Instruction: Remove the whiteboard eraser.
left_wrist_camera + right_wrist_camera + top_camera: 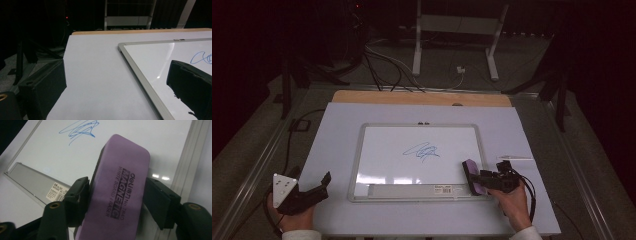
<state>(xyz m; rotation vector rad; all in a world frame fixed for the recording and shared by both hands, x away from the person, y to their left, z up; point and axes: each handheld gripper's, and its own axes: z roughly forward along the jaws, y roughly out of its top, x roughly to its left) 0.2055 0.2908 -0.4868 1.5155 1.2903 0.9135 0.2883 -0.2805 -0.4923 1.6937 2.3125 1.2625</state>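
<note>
White table sheet (337, 150), bare around the framed whiteboard (362, 150) bearing a blue scribble (422, 151). Left gripper (326, 182) rests low at the near-left edge, jaws apart and empty. Right gripper (476, 181) lies level at the board's near-right corner, jaws clamping the purple magnetic eraser (120, 190).

A dark, dimly lit room was recorded. Grey carpet (532, 75) was seen beyond the table's far edge; a white metal stand (457, 30) and loose cables (387, 70) were noted there.
</note>
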